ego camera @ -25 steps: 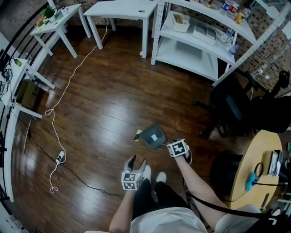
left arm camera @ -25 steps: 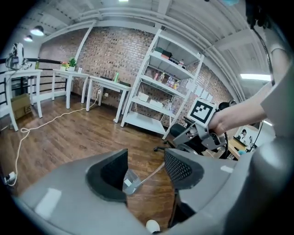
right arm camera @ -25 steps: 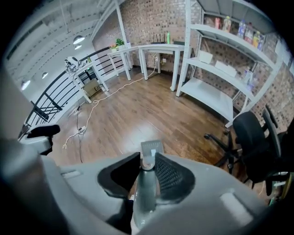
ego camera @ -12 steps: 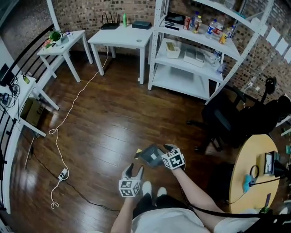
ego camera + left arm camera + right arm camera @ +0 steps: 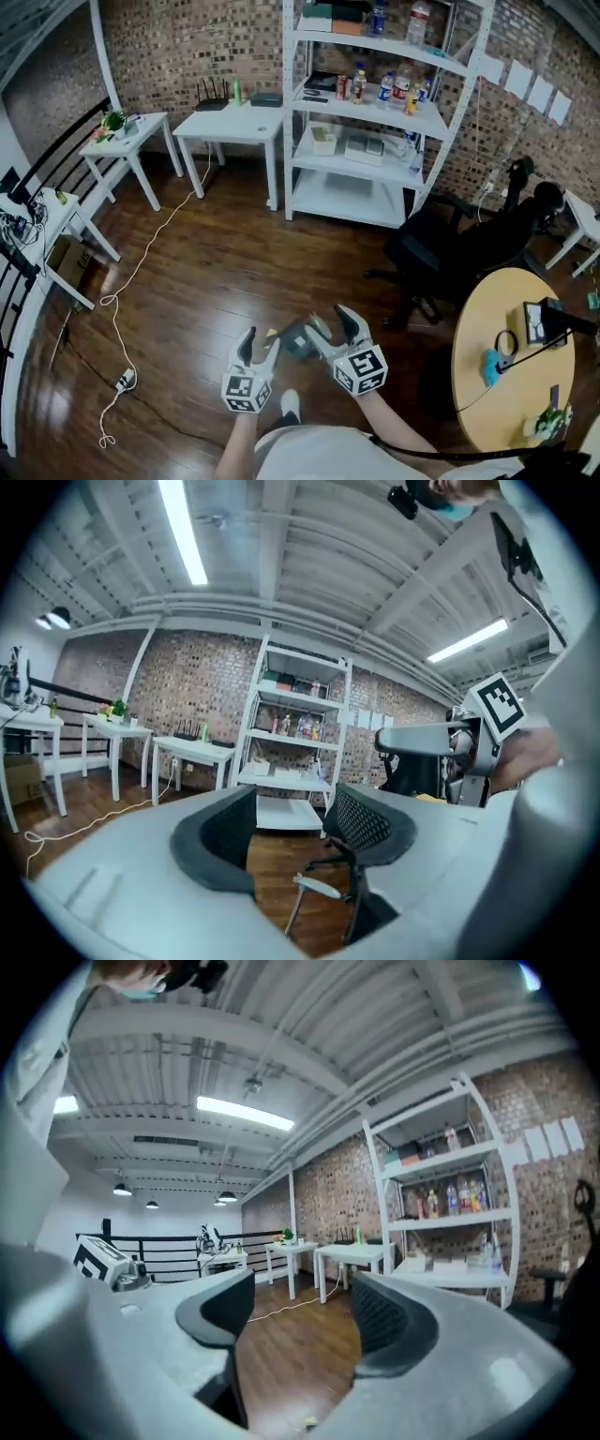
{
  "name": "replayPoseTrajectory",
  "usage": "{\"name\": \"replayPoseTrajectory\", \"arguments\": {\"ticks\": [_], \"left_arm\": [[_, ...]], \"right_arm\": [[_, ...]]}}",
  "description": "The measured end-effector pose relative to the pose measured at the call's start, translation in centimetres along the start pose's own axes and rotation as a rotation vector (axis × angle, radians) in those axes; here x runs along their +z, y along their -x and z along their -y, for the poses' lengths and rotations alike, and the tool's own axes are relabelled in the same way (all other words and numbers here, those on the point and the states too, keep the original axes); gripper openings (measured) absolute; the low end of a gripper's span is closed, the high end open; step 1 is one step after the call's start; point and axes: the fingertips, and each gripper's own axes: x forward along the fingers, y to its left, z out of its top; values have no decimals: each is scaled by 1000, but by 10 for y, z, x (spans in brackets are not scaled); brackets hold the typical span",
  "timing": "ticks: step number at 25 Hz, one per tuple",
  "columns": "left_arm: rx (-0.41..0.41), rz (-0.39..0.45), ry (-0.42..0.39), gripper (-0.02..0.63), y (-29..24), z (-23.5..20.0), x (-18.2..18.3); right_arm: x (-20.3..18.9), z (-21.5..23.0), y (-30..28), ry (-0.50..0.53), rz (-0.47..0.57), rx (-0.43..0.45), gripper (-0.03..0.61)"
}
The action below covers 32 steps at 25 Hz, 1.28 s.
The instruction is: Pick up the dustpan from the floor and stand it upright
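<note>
While the right gripper's [image 5: 332, 317] jaws are opening with nothing between them, the left gripper's [image 5: 260, 343] jaws stand apart, empty. Dustpan [image 5: 296, 342] sits on the wooden floor [image 5: 216, 272], lower centre of the head view, between both grippers.

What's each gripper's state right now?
Left gripper: open, nothing between its fingers.
Right gripper: fingers opening, nothing between them.
</note>
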Motion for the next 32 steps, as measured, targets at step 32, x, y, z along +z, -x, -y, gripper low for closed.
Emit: {"name": "replayPoseTrajectory", "arguments": {"ticks": [32], "left_arm": [[82,193,-140,301,164,183,65]], "right_arm": [[42,-66,238,159,117,-160,332]]}}
